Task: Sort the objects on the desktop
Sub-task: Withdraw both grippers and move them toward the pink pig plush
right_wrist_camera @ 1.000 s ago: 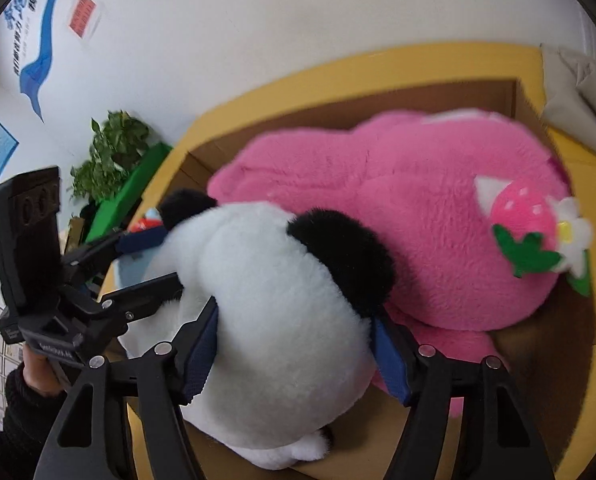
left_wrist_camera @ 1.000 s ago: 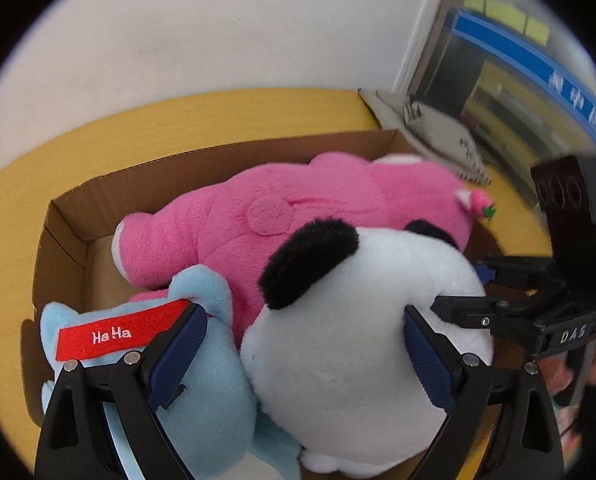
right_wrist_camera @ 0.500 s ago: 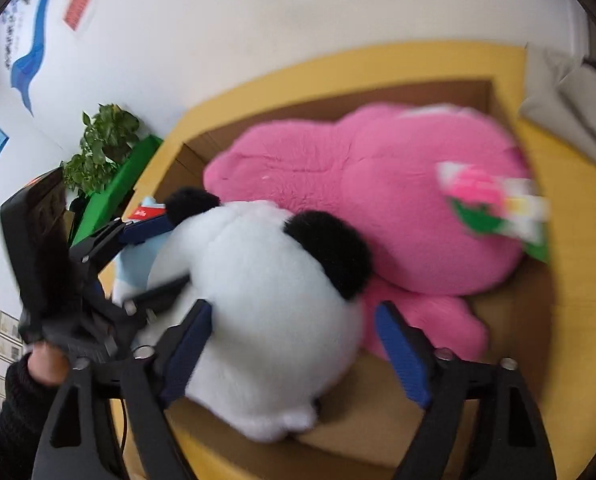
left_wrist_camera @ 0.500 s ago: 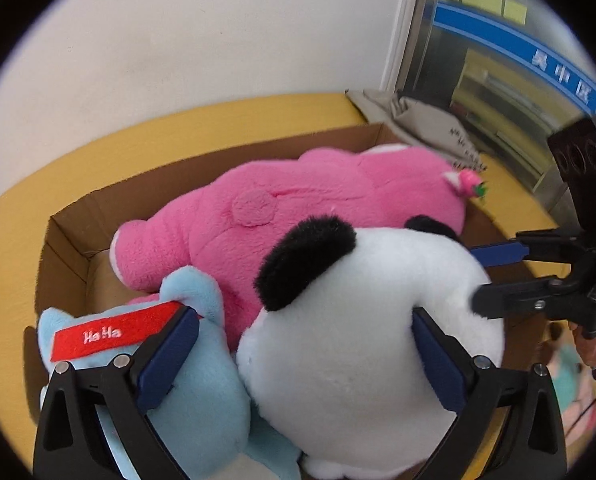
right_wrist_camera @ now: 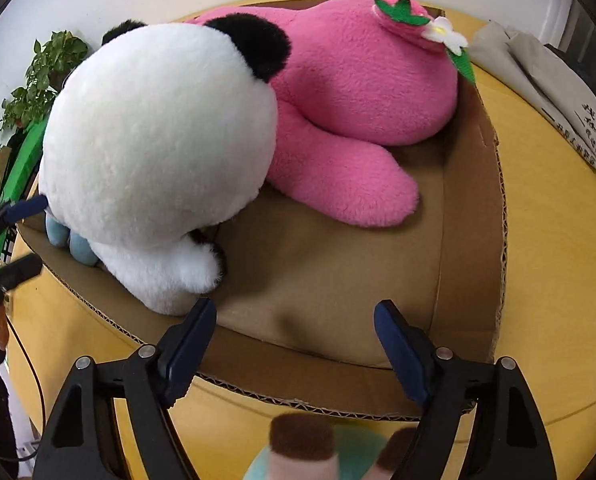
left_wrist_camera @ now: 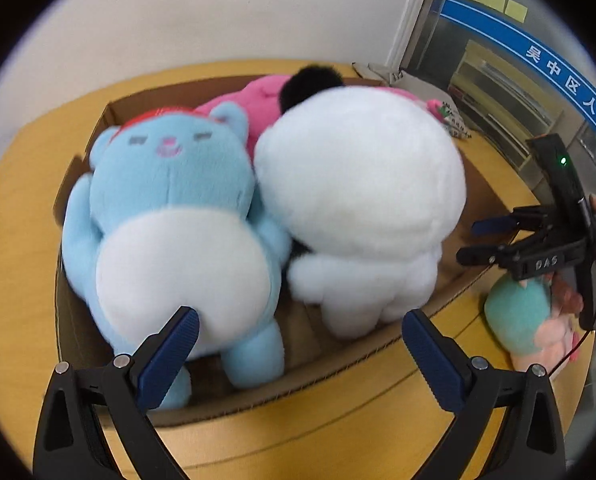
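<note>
Three toys in the cardboard box [left_wrist_camera: 257,394]: blue bear [left_wrist_camera: 169,208], panda [left_wrist_camera: 362,184], pink plush [right_wrist_camera: 362,80]. Left tongs [left_wrist_camera: 298,354] gape empty, right tongs [right_wrist_camera: 293,340] likewise. A teal toy [left_wrist_camera: 518,316] waits outside on the table [left_wrist_camera: 13,320] — one left, seemingly.

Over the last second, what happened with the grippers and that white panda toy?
Both grippers let go of the panda toy and pulled back toward the near edge of the box. The left gripper and right gripper now stand open and empty. The panda, the blue bear and the pink toy stayed in the box.
</note>
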